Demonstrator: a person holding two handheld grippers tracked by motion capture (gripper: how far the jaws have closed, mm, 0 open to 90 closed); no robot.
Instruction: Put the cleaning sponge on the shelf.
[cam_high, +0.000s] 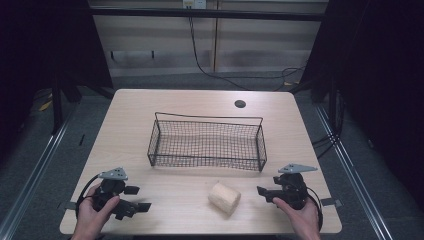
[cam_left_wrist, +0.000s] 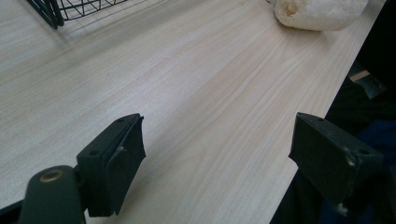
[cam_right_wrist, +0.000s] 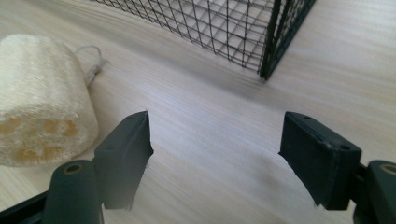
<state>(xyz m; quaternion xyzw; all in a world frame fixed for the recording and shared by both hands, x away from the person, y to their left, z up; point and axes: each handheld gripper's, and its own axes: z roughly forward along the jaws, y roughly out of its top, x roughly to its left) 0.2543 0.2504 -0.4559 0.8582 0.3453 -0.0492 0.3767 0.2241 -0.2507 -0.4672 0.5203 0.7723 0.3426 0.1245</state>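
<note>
A pale loofah sponge (cam_high: 224, 198) lies on the wooden table (cam_high: 200, 102), just in front of the black wire basket (cam_high: 207, 141) and a little toward the basket's right end, apart from its near wall. A thin cord loop trails from the sponge on the side facing the basket, as the right gripper view shows (cam_right_wrist: 39, 100).

The right gripper (cam_high: 265, 195) rests low over the table in the person's right hand (cam_high: 300, 212), in front of the basket's right corner. Its jaws stand wide apart with bare tabletop between them. The sponge sits near this gripper, on the side of its left jaw and not between the jaws; in the right gripper view the sponge lies just beside that jaw, and the basket's corner (cam_right_wrist: 275, 42) rises beyond the gap.

The left gripper (cam_high: 136, 199) is held by the left hand (cam_high: 92, 215) in front of the basket's left corner, well apart from the sponge. Its jaws are spread wide too, gripping nothing. In the left gripper view the sponge (cam_left_wrist: 320, 11) appears far ahead near the table's front edge, and a corner of the basket (cam_left_wrist: 51, 11) shows off to the other side.
</note>
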